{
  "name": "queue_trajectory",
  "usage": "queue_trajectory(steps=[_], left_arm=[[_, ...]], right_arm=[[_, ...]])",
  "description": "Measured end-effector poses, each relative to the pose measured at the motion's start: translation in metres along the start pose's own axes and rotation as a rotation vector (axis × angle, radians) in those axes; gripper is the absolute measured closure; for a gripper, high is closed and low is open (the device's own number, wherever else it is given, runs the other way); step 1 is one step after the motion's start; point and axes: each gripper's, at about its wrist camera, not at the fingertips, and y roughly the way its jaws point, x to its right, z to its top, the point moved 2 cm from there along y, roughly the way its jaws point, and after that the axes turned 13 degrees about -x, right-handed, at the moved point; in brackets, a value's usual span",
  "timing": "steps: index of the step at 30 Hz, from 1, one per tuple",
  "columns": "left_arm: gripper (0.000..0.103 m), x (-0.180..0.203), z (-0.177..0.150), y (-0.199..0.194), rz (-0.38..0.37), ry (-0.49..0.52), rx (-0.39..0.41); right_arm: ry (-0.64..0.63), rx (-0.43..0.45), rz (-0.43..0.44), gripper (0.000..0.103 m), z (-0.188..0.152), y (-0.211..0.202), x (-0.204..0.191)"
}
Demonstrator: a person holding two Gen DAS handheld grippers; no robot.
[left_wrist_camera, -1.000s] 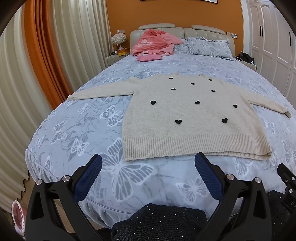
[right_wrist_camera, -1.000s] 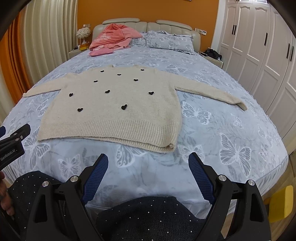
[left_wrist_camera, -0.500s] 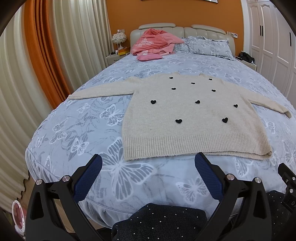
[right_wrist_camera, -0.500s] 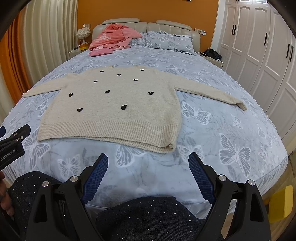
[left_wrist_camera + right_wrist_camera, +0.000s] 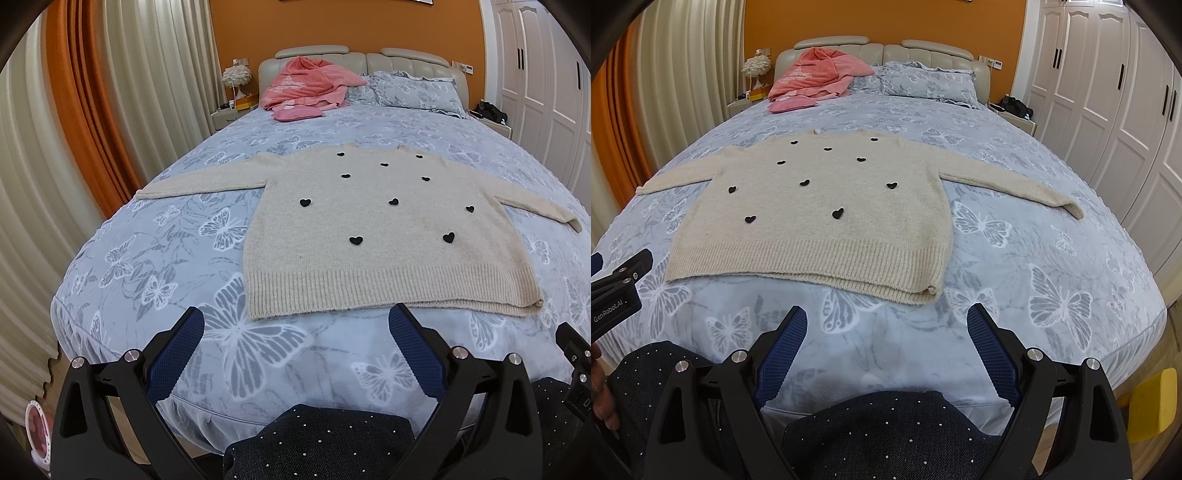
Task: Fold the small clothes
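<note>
A cream knit sweater [image 5: 369, 236] with small black hearts lies flat, front up, on the bed, both sleeves spread out to the sides. It also shows in the right wrist view [image 5: 827, 218]. My left gripper [image 5: 295, 325] is open and empty, held above the foot of the bed just short of the sweater's ribbed hem. My right gripper [image 5: 886, 321] is open and empty, near the hem's right corner. The left gripper's body shows at the left edge of the right wrist view [image 5: 617, 295].
The bed [image 5: 147, 258] has a blue butterfly cover. Pink clothes [image 5: 306, 85] and pillows [image 5: 413, 88] lie at the headboard. Curtains hang on the left, white wardrobes [image 5: 1108, 110] stand on the right. My dotted dark trousers [image 5: 886, 435] are below the grippers.
</note>
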Motion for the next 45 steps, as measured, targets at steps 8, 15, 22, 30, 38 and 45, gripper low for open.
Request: queue_trajectory(steps=[8,15,22,30,38,45], left_arm=[[0.005,0.000,0.000,0.000,0.000,0.000,0.000],[0.005,0.001,-0.001,0.001,0.001,0.003,-0.009],[0.005,-0.001,-0.001,0.001,-0.008,0.010,-0.023],[0.005,0.006,0.038,0.007,-0.098,-0.005,-0.035],[0.005,0.036,0.098,0.041,-0.127,-0.037,-0.048],[0.005,0.061,0.118,0.081,-0.119,-0.010,-0.114]], right_arm=[[-0.001,0.003,-0.001,0.017,0.000,0.000,0.000],[0.004,0.002,0.003,0.017,-0.001,0.001,0.000],[0.077,-0.038,0.049,0.017,0.006,0.005,0.019],[0.234,0.044,-0.008,0.017,0.088,0.026,0.133],[0.629,-0.017,0.034,0.028,0.191,0.135,0.347],[0.949,-0.114,0.132,0.036,0.214,0.229,0.451]])
